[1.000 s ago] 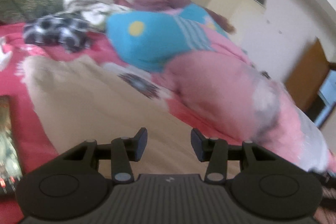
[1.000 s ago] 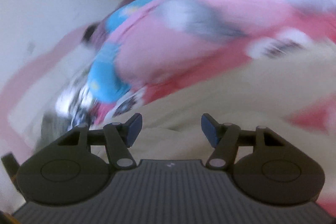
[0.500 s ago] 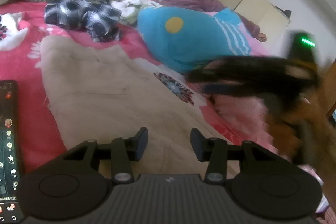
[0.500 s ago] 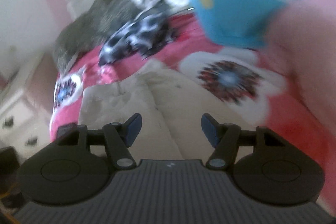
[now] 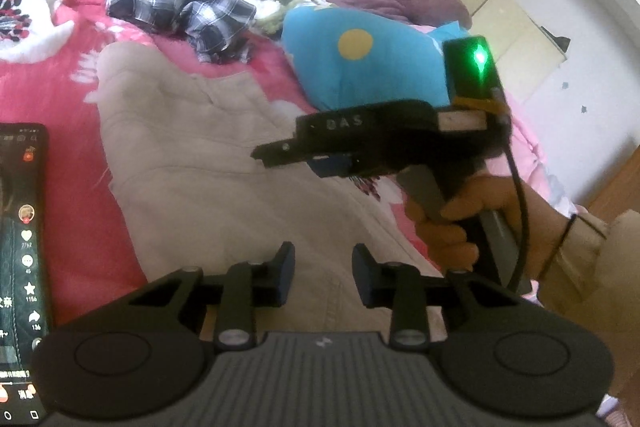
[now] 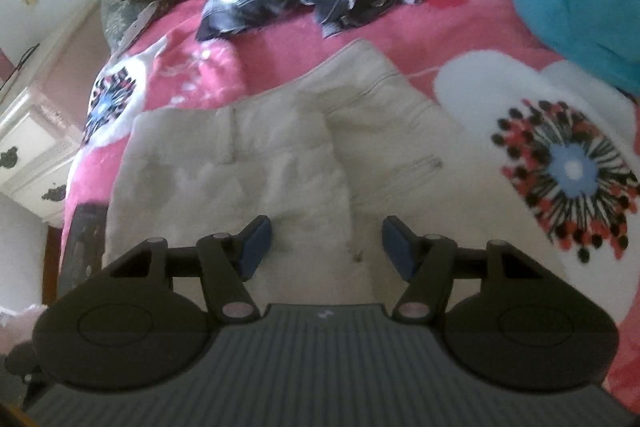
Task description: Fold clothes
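Swung across since the earlier frame, the right gripper [image 6: 324,247] now hangs over the beige trousers [image 6: 288,163], its jaws parted with nothing between them. Left gripper [image 5: 322,277]: jaws have just been closing, a narrower gap remaining, empty, above the same trousers [image 5: 192,163]. Trousers lie spread flat on the pink floral bed [image 6: 280,39]. Beyond them lie a crumpled plaid shirt [image 5: 180,11] and a blue cushion [image 5: 360,63]. Phone [image 5: 22,227] at left, lying on the bed.
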Demonstrator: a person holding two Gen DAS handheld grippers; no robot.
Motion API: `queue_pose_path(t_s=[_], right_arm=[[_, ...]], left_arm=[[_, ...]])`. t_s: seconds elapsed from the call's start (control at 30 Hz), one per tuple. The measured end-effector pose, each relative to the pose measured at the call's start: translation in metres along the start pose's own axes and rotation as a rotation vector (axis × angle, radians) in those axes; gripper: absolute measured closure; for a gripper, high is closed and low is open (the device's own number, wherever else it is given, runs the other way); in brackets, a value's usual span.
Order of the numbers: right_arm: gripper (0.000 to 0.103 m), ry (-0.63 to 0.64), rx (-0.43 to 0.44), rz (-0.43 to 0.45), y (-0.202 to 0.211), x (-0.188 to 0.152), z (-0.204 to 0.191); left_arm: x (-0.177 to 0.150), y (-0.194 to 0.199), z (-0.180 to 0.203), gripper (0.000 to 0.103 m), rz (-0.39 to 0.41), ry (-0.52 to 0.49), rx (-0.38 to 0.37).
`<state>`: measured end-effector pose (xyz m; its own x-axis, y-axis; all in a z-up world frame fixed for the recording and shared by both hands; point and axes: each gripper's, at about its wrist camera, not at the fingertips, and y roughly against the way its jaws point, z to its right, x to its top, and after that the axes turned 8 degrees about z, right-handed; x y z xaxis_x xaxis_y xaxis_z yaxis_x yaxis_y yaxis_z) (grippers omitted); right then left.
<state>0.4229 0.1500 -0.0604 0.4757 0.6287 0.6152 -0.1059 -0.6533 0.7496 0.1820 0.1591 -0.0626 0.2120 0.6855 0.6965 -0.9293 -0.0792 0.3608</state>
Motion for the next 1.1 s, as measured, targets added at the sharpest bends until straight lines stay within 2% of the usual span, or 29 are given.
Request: queue_pose_path(t_s=[0.13, 0.27, 0.37, 0.63, 0.87, 1.1], right_arm=[[0.060, -0.038, -0.008, 0.005, 0.006, -0.008, -0.001], [0.080, -0.041, -0.070, 0.039, 0.008, -0.012, -0.010], [0.086, -0.007, -0.124, 0.076, 0.014, -0.012, -0.021], [0.088, 0.221, -0.298, 0.180, 0.030, -0.003, -0.062], [0.089, 0.366, -0.430, 0.180, 0.022, 0.011, -0.071], [0.089, 0.462, -0.502, 0.150, -0.004, 0.012, -0.063]], left_arm=[[0.001, 0.001, 0.000, 0.070, -0.001, 0.013, 0.000], [0.002, 0.001, -0.002, 0.070, 0.004, 0.036, 0.008], [0.004, 0.001, -0.003, 0.071, 0.005, 0.048, 0.006], [0.008, 0.002, -0.006, 0.071, 0.027, 0.090, 0.001], [0.013, 0.006, -0.009, 0.071, 0.047, 0.115, -0.010], [0.014, 0.004, -0.011, 0.072, 0.038, 0.126, -0.010]])
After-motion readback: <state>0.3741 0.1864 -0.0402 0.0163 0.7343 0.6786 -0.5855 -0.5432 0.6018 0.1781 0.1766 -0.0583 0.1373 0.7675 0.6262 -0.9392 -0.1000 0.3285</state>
